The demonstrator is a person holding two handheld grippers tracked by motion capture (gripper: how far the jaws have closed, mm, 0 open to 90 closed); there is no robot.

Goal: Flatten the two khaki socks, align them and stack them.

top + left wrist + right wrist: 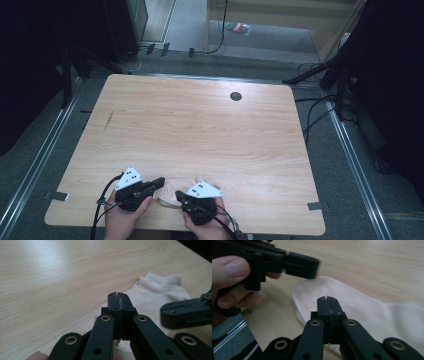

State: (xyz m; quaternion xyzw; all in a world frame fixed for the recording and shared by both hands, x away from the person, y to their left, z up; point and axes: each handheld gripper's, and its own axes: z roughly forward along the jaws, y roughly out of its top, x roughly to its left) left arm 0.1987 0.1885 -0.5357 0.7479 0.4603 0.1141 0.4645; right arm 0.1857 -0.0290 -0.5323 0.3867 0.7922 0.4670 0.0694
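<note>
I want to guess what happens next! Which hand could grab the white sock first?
Probably the left. Its tool points at the sock's edge in the high view. The right tool is close too, its jaws shut above the sock. It's a near tie.

You've got a plain white sock (160,293), black left gripper (156,184) and right gripper (179,196), on a light wood-grain table (200,130) with a dark round hole (235,96).

The high view is dim and soft, its corners falling into black around the evenly lit table (200,130). In the left gripper view a pale glare washes the wood at top left. In the right gripper view the other gripper (287,262) is motion-blurred, and the sock (367,312) looks hazy.
</note>
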